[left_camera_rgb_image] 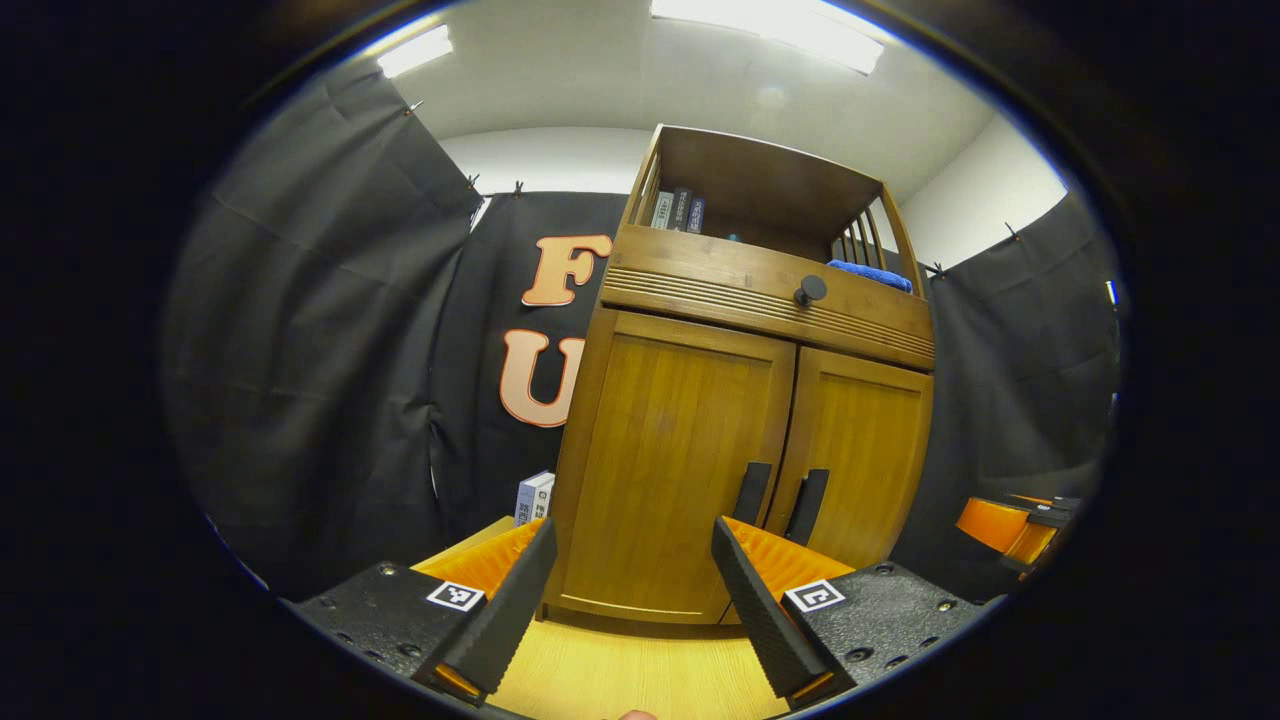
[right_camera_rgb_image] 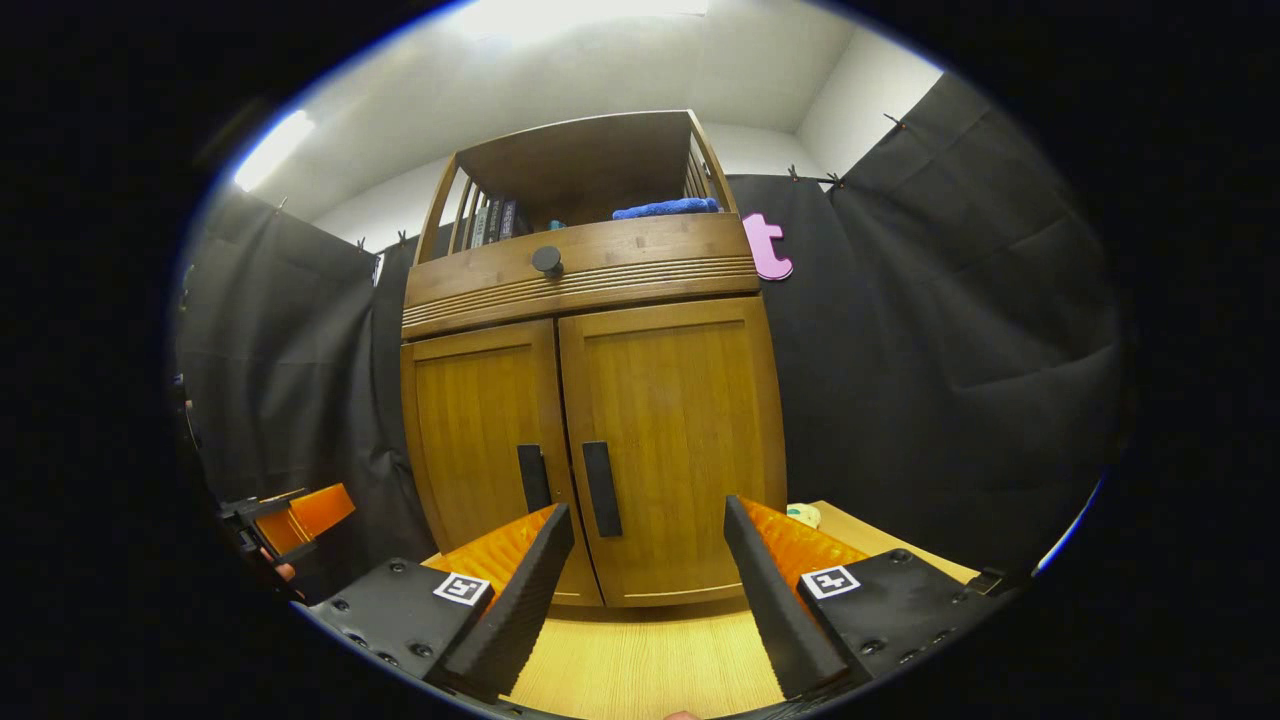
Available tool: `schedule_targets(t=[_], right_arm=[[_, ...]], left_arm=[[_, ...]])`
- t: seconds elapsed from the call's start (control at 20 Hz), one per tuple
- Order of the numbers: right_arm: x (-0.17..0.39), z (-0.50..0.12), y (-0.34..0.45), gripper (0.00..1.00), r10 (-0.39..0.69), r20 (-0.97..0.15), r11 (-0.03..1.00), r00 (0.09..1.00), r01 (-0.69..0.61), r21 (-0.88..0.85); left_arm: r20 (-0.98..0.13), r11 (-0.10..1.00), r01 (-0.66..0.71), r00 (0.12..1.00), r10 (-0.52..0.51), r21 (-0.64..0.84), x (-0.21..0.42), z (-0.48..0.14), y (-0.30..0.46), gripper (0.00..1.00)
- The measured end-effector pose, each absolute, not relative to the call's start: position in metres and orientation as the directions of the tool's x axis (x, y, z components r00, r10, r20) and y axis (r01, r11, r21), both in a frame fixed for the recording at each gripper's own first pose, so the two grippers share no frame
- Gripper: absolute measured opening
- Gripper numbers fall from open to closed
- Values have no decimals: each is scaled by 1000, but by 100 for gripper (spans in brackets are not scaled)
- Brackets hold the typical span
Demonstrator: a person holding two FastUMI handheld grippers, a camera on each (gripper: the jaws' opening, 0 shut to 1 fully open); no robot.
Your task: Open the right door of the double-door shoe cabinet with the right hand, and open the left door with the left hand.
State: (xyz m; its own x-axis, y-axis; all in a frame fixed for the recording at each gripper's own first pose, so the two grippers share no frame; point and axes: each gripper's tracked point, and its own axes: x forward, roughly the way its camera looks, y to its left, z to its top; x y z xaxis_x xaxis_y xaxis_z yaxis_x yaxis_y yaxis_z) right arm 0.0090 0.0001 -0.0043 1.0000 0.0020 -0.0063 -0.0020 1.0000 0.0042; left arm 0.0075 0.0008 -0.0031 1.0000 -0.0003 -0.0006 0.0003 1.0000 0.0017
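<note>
A wooden shoe cabinet stands on a light wood table, both doors closed. Its left door and right door each carry a black vertical handle near the middle seam, the left handle and the right handle. My left gripper is open, a short way in front of the left door. In the right gripper view the right door with its handle faces my open right gripper, which holds nothing. The left gripper appears at the far left there, and the right gripper at the far right of the left gripper view.
A drawer with a round black knob runs above the doors. The open shelf on top holds books and a blue cloth. A small white box stands left of the cabinet, a small pale object to its right.
</note>
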Motion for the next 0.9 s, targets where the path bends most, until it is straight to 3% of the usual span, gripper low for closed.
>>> schedule_targets(t=[0.35, 0.5, 0.6, 0.9], right_arm=[[23, 9, 12, 100, 58, 52, 997, 997, -55, -49], [57, 24, 32, 100, 99, 77, 992, 992, -92, -87], [82, 30, 48, 93, 113, 85, 990, 990, -105, -92], [170, 6, 49, 98, 64, 47, 994, 997, -59, -95]], left_arm=[[12, 1000, -11, 1000, 11, 3, 9, -2, 4, 91], [22, 1000, -23, 1000, 23, 15, 10, 2, 8, 91], [29, 999, -33, 999, 32, 25, 9, 4, 12, 90], [28, 998, -59, 998, 59, 25, -2, 5, 19, 94]])
